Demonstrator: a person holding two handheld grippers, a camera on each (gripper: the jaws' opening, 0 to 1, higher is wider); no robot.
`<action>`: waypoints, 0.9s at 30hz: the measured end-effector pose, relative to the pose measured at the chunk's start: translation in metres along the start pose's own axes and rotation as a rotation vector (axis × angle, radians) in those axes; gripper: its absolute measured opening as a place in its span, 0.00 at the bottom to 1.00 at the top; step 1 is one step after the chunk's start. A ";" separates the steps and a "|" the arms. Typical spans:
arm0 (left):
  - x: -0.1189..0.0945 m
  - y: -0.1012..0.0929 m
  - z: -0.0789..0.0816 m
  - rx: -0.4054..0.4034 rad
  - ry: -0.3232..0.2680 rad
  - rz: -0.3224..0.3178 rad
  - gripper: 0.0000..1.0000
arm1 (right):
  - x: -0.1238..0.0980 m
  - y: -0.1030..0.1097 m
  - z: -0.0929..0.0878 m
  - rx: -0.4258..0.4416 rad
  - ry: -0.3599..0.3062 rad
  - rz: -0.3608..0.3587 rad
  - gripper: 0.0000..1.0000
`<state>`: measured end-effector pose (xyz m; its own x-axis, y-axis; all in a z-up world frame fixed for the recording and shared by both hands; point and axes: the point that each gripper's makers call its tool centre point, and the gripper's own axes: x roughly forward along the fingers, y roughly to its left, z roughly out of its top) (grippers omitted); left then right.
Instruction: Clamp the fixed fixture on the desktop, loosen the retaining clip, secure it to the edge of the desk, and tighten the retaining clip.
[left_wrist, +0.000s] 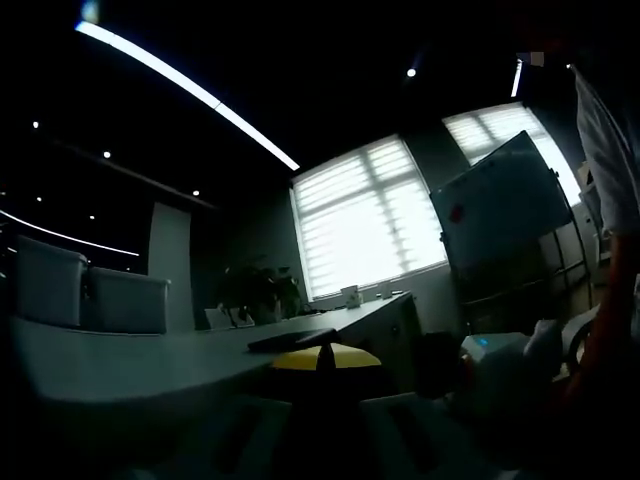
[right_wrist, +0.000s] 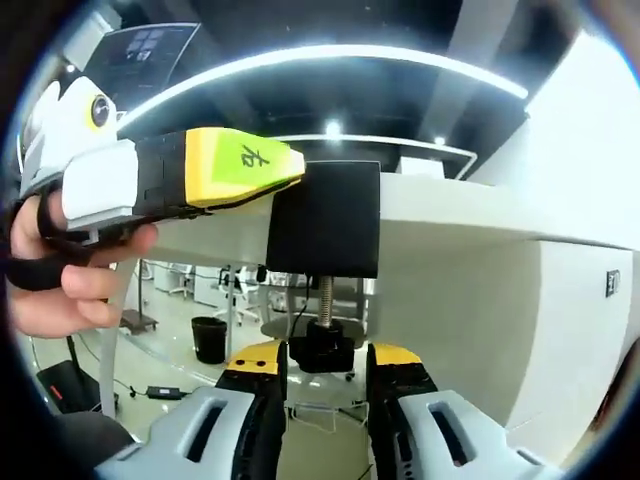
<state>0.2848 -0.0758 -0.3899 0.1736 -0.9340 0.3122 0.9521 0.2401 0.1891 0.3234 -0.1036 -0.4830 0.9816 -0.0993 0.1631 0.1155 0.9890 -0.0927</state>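
At the desk's edge, in the right gripper view, one black clamp sits hooked over the white desk, its block against the desk's side face and its threaded screw hanging straight down below the edge. One black knob ends that screw. The right gripper stands under it with its two yellow-tipped jaws narrow, one on each side of the knob, gripping it. From the left of that view comes the left gripper, its yellow tip marked with a black character and touching the upper left corner of the clamp block; whether its jaws hold the block I cannot tell. One hand holds its white body. Under the desk, far off, stand one black bin and several office chairs.

Over the desktop in the dim left gripper view, the left gripper's yellow tips meet at the near edge of the desk. One dark flat object lies on the top just behind them. Two pale chairs stand at the left side, one plant at the far end, two bright windows beyond, and one whiteboard on a stand at right.
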 end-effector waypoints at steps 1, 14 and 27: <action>0.000 -0.001 0.000 0.002 0.002 0.000 0.01 | -0.001 0.000 0.000 0.004 -0.004 0.011 0.26; -0.001 -0.004 -0.002 -0.001 0.007 -0.003 0.01 | 0.001 0.004 0.000 0.003 -0.037 0.189 0.24; -0.002 -0.005 -0.003 -0.004 0.011 -0.005 0.01 | 0.016 0.010 -0.003 0.099 -0.023 0.558 0.24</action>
<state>0.2804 -0.0761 -0.3939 0.1718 -0.9381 0.3008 0.9539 0.2347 0.1869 0.3410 -0.0955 -0.4846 0.8862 0.4425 0.1373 -0.4357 0.8967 -0.0784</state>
